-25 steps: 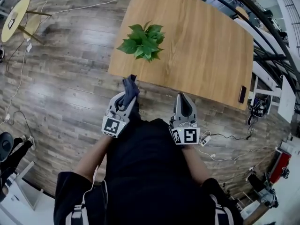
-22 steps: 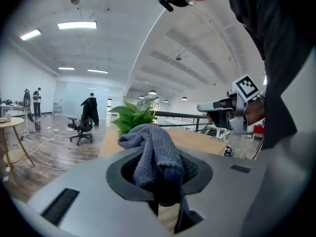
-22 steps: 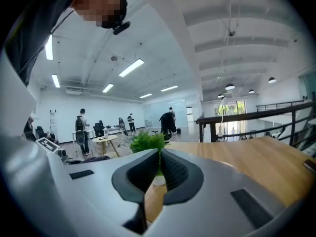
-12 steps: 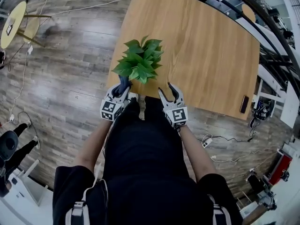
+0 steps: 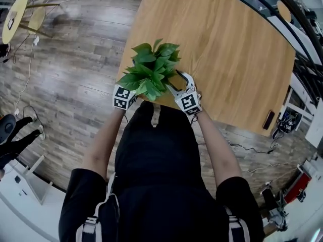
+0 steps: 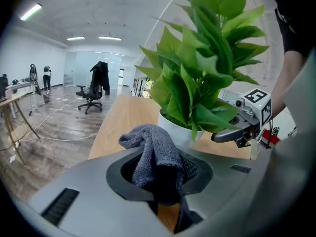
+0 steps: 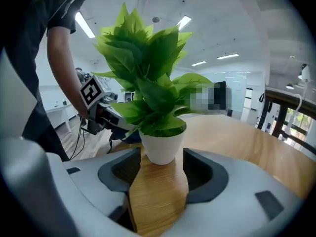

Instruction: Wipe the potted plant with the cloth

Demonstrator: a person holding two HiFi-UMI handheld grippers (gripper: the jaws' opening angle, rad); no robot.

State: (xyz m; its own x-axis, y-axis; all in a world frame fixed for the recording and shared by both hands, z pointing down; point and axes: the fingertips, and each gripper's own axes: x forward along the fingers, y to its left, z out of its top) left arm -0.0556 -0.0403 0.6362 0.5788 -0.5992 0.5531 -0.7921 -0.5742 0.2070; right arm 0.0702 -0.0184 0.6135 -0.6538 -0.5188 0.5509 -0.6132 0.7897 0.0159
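Only the right gripper view shows the white pot (image 7: 163,144); in the head view leaves hide it. The plant (image 5: 151,69) stands at the wooden table's (image 5: 227,44) near edge, over plank floor (image 5: 65,59). The right gripper (image 5: 178,82), jaws just opened wide, brackets the pot without pressing it. The left gripper (image 6: 163,181) clamps the cloth (image 6: 153,149) just beside the pot.

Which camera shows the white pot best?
The right gripper view: the pot stands in plain sight on the table. The left gripper view shows only a part behind the cloth. In the head view the leaves hide it.
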